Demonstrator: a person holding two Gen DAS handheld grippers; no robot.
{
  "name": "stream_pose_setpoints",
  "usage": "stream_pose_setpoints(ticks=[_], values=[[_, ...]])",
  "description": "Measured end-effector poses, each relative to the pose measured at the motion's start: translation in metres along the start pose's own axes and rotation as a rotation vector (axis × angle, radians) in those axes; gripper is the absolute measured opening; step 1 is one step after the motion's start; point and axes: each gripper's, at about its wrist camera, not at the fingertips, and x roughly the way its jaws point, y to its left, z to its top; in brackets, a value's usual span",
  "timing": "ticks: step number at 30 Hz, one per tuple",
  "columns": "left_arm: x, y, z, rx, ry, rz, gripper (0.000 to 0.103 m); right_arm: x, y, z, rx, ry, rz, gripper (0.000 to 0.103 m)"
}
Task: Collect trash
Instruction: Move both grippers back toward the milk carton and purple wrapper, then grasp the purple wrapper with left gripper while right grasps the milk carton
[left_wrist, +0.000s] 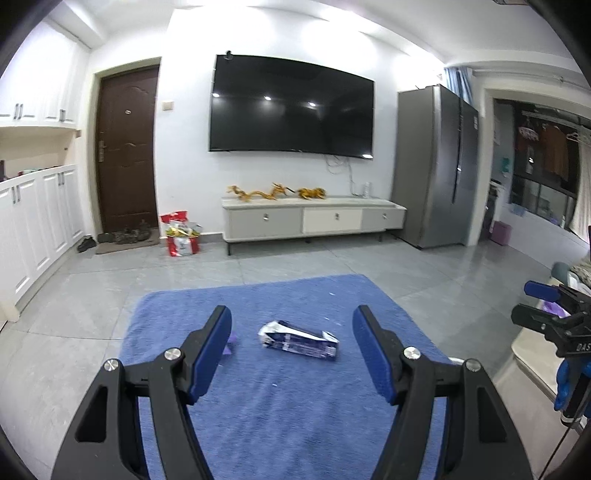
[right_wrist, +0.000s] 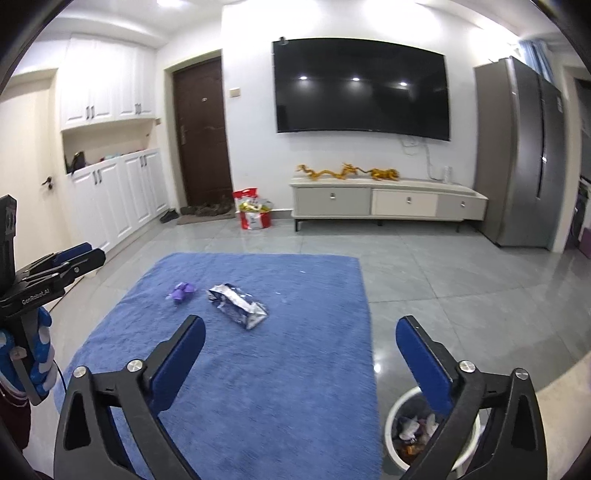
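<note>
A crumpled silver and blue snack wrapper (left_wrist: 298, 339) lies on the blue rug (left_wrist: 280, 406); it also shows in the right wrist view (right_wrist: 237, 305). A small purple wrapper (right_wrist: 181, 291) lies to its left, partly hidden behind my left finger in the left wrist view (left_wrist: 231, 341). My left gripper (left_wrist: 291, 347) is open and empty, above the rug and just short of the silver wrapper. My right gripper (right_wrist: 301, 350) is open and empty over the rug's right side. A white trash bin (right_wrist: 397, 428) holding wrappers stands below the right gripper, off the rug's right edge.
Grey tiled floor (right_wrist: 443, 280) surrounds the rug. A TV cabinet (right_wrist: 388, 203), wall TV (right_wrist: 362, 88), fridge (right_wrist: 524, 155), brown door (right_wrist: 201, 136) and white cupboards (right_wrist: 118, 203) line the far walls. A red bag (right_wrist: 253, 214) stands by the door.
</note>
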Motion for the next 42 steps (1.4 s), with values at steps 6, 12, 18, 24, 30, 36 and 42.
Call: stream_pose_setpoints(ticks=[6,12,18,24,30,36,42], values=[[0.005,0.019,-0.005,0.002,0.005,0.028,0.067,0.02,0.027,0.009,-0.048,0.001,0.05,0.103],[0.029,0.029,-0.006,0.007,0.061,0.059,0.067,0.041,0.05,0.019,-0.119,-0.048,0.112,0.103],[0.057,0.068,-0.009,-0.062,0.097,0.11,0.07,0.081,0.057,0.021,-0.137,0.029,0.16,0.103],[0.08,0.107,-0.021,-0.137,0.143,0.141,0.076,0.131,0.066,0.013,-0.157,0.129,0.207,0.103],[0.129,0.125,-0.035,-0.152,0.26,0.109,0.077,0.187,0.072,0.003,-0.18,0.24,0.26,0.103],[0.201,0.115,-0.056,-0.142,0.422,0.047,0.077,0.257,0.08,-0.003,-0.203,0.353,0.325,0.103],[0.251,0.106,-0.07,-0.142,0.497,0.078,0.077,0.311,0.096,-0.009,-0.236,0.422,0.322,0.103]])
